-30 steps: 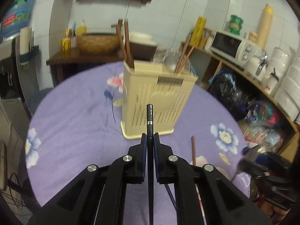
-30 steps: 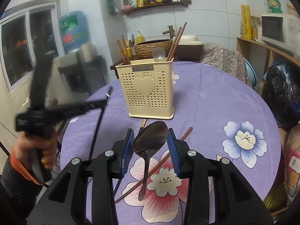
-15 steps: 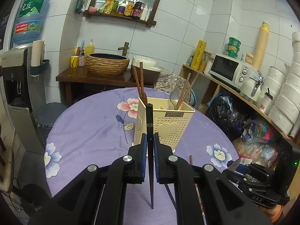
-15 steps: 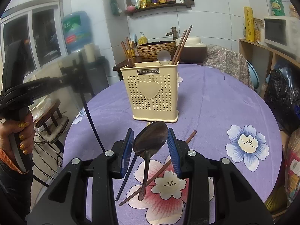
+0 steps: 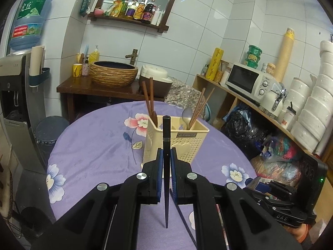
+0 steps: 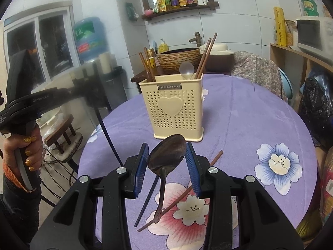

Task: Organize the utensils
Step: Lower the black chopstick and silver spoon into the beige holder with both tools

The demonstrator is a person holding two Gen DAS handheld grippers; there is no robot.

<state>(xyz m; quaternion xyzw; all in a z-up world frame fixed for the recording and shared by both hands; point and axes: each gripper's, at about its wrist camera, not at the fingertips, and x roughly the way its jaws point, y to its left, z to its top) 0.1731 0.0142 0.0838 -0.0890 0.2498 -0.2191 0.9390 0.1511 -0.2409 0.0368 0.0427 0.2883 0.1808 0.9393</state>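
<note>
A cream perforated utensil holder (image 5: 187, 145) (image 6: 172, 108) stands on the purple flowered tablecloth (image 6: 239, 125), with brown chopsticks (image 6: 147, 64) in its left part and a spoon plus more chopsticks at its right. My left gripper (image 5: 165, 152) is shut on a black chopstick (image 5: 166, 129), held upright above the cloth just short of the holder. My right gripper (image 6: 167, 148) is shut on the bowl of a metal spoon (image 6: 166, 158), whose handle hangs down. Under it, a dark blue chopstick (image 6: 147, 198) and a brown chopstick (image 6: 187, 189) lie on the cloth.
A person's hand (image 6: 22, 152) holds the left gripper off the table's left edge. A water dispenser (image 5: 14, 95) and a small stool (image 6: 62, 133) stand left. A wooden side table with a woven basin (image 5: 113, 73) is behind. Shelves with a microwave (image 5: 247, 81) and bags are on the right.
My left gripper has risen and drawn back from the holder with the black chopstick still in it. The right gripper holds the spoon in nearly the same place.
</note>
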